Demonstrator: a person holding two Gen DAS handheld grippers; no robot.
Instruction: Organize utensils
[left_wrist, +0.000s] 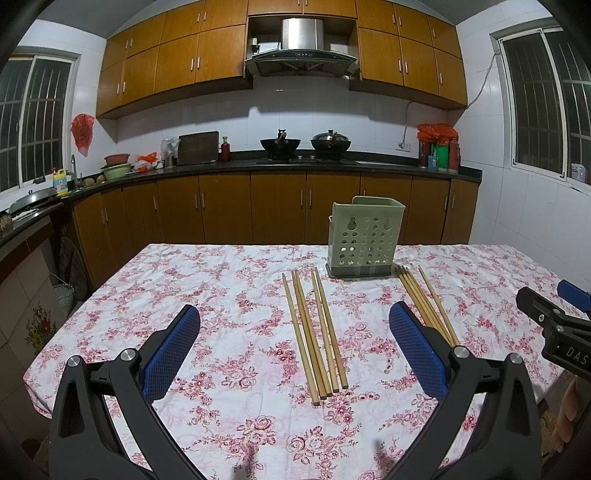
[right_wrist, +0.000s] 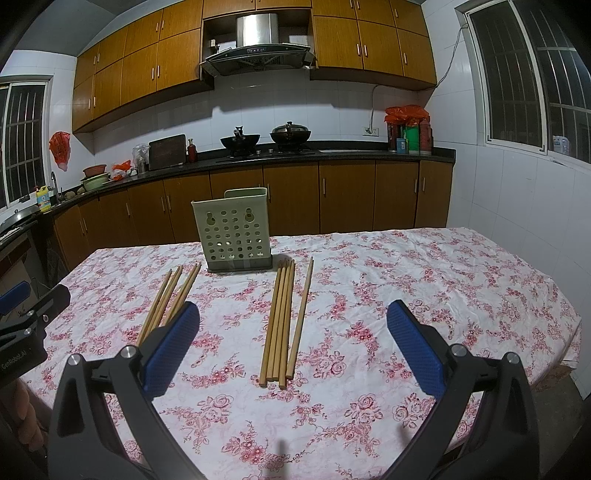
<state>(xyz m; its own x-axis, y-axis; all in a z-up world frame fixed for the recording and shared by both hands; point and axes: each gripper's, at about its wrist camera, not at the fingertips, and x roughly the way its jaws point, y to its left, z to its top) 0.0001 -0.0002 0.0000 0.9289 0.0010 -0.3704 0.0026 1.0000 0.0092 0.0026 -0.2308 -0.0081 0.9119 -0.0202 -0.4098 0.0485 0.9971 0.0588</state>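
Observation:
A pale green perforated utensil holder (left_wrist: 364, 240) (right_wrist: 235, 232) stands upright on the floral tablecloth. Several bamboo chopsticks lie in two bundles in front of it. The left bundle (left_wrist: 314, 332) (right_wrist: 168, 299) lies between my left gripper's fingers. The right bundle (left_wrist: 424, 302) (right_wrist: 282, 321) lies between my right gripper's fingers. My left gripper (left_wrist: 293, 328) is open and empty above the table. My right gripper (right_wrist: 293, 325) is open and empty too. The right gripper also shows at the right edge of the left wrist view (left_wrist: 554, 314).
The table (left_wrist: 207, 280) is covered by a white cloth with red flowers. Its near edge is just below the grippers. Behind it runs a kitchen counter (left_wrist: 258, 166) with woks, a cutting board and bottles. A tiled wall (right_wrist: 517, 192) stands right of the table.

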